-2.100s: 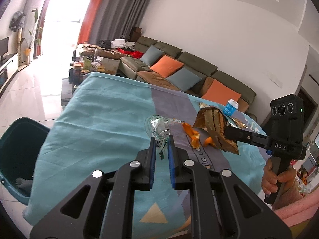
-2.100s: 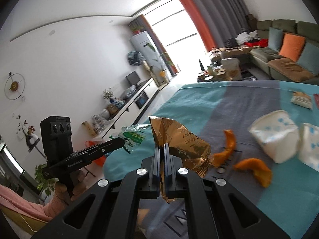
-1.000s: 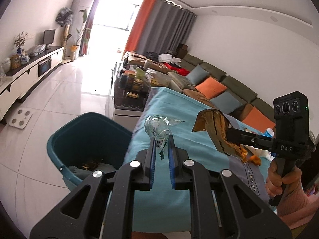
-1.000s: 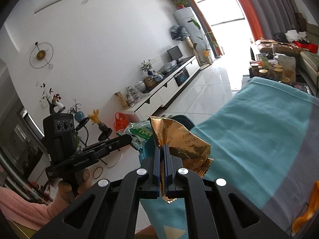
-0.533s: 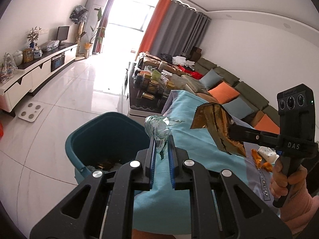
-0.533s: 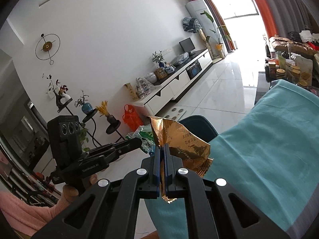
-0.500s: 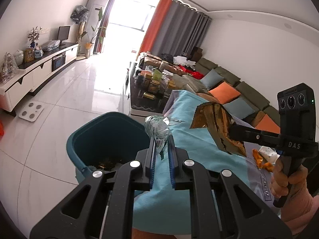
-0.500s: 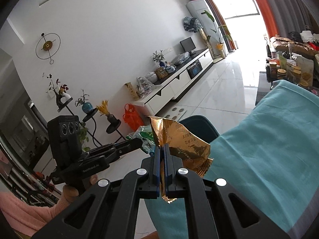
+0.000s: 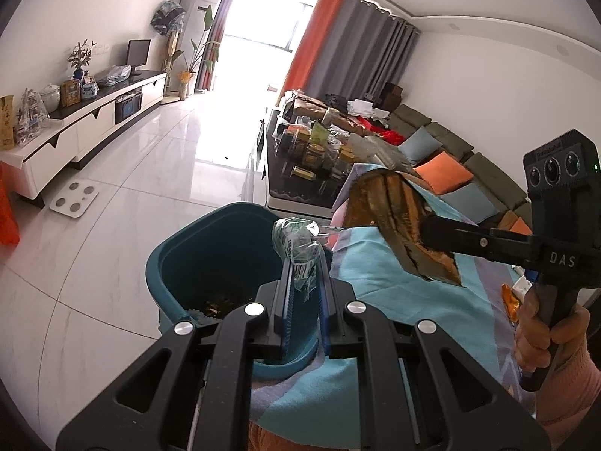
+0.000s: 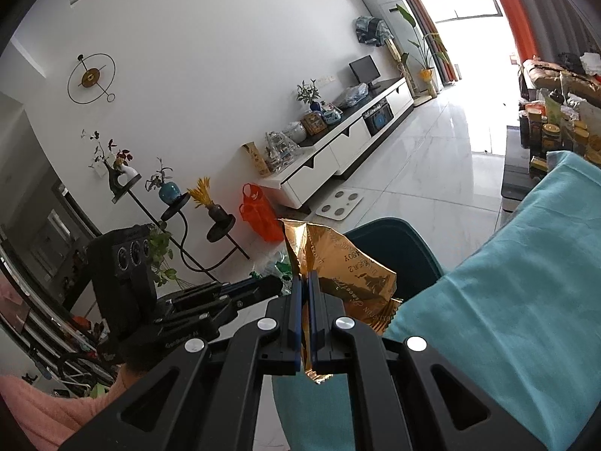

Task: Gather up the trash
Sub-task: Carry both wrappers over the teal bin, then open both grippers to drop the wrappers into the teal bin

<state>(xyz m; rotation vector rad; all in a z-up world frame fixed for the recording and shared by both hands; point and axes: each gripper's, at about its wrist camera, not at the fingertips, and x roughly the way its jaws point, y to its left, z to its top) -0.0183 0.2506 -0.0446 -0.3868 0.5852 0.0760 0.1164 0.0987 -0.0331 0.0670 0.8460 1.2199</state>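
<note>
A: Item one. Left hand-held gripper: clamped on a crumpled green-and-clear wrapper. Position relative to the teal bin: above its near rim, over the opening.

B: Noted. Item two?

A: Right hand-held gripper: closed tight on a gold foil snack bag. Position relative to the bin: to its right in the left wrist view, over the teal cloth of the tabletop and not yet over the opening. In the right wrist view, bin rim visible just behind the bag.

B: Bin contents?

A: Some dark and yellowish scraps at the bottom; too small to identify. Otherwise roomy.

B: Other trash outstanding?

A: Orange peel-like scrap and a white packet edge on the tabletop, well right of the bin, partly hidden behind the person's right hand.

B: Step in hand, as judged?

A: Carry-to-bin, at the point of drop. Both pieces lifted clear of the tabletop; release not yet made.

B: Requirements for the next move?

A: Probably: open the left fingers first, wrapper being already over the bin. Then bring the foil bag left until fully over the opening, tip down, let go. Light, springy film likely to cling to the pads or drift, so a low release inside the rim seems safer than a drop from height.

B: Risk entry?

A: Foil bag wider than the wrapper; possible catch on the bin rim or fall onto the floor beside it.
</note>
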